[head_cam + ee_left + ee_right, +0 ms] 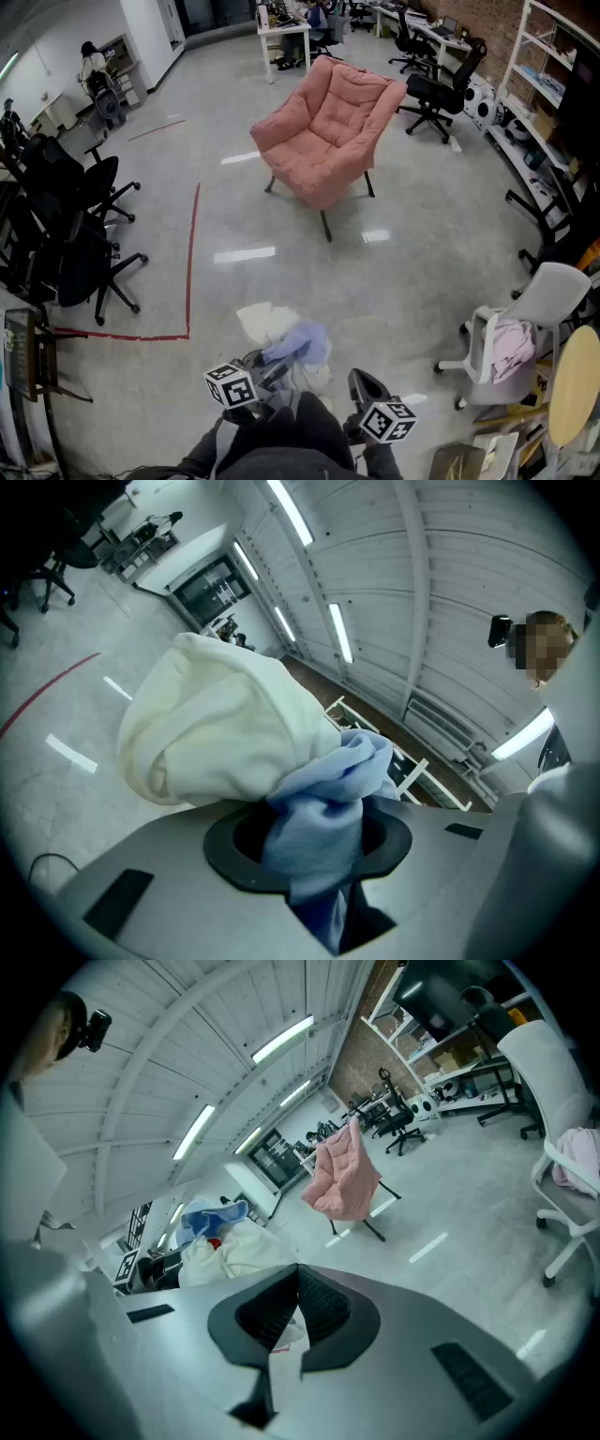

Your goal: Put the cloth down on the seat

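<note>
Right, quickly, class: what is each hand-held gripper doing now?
Left hand-held gripper: closed on the bundled blue and cream cloth.
Right hand-held gripper: closed, apparently empty.

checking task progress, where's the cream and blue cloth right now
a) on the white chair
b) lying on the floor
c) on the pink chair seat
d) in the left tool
d: the left tool is shut on the cloth, which is bunched up between its jaws, well short of the pink chair.
</note>
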